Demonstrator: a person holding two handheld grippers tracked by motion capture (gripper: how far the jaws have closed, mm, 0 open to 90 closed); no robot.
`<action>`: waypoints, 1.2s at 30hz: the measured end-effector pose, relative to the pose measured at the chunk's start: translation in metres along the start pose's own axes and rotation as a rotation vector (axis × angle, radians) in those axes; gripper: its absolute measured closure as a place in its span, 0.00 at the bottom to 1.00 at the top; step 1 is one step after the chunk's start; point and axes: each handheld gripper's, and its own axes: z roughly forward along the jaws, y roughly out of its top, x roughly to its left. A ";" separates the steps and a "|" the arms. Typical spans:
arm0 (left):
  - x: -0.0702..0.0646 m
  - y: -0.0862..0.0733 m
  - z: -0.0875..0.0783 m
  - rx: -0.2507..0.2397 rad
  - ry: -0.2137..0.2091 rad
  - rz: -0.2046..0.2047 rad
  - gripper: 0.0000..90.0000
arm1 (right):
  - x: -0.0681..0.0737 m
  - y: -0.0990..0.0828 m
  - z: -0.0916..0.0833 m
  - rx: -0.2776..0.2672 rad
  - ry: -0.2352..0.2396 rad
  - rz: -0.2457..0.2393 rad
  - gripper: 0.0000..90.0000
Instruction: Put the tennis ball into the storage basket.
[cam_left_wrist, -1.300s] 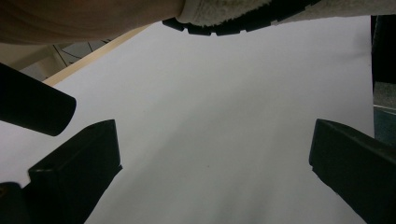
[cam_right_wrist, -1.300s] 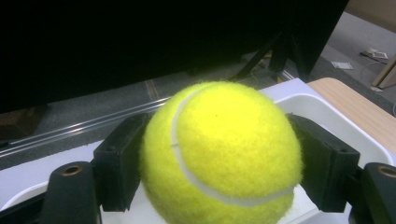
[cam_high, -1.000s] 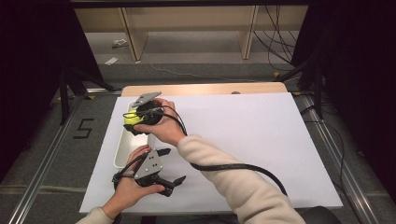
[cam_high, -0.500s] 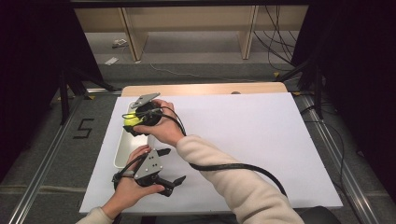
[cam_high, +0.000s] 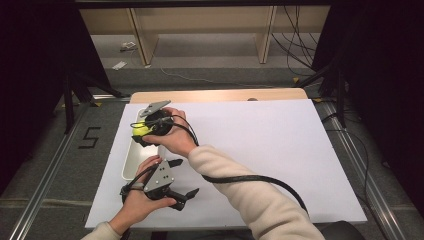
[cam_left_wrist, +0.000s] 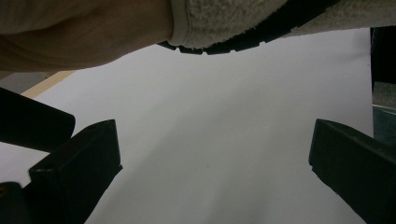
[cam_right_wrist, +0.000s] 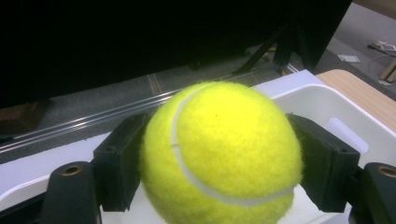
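Nothing apparently moved, tennis ball clamped in right hand-held gripper, above tray.

This looks like a lab recording bay. Black curtains hang at both sides of the frame, metal rails run along the grey floor, and loose cables lie at the upper right.

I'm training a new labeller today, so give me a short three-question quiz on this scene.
1. True or false: the right tongs are shut on the tennis ball.
2. What lies under the ball? A) white tray B) wooden box C) black bag
3. Fill in: the left tongs stand ____, with nothing between them, over the white table cover.

Key: 1 true; 2 A; 3 open.
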 end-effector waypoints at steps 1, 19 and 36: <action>0.000 0.000 0.000 0.000 0.000 0.002 0.02 | 0.000 0.000 0.000 0.002 0.002 -0.001 0.29; 0.000 0.000 0.000 0.001 -0.001 -0.001 0.02 | 0.000 -0.005 0.006 0.020 0.004 0.007 0.29; 0.000 0.000 0.000 0.001 -0.001 -0.001 0.02 | 0.000 -0.008 0.009 0.026 0.010 0.006 0.29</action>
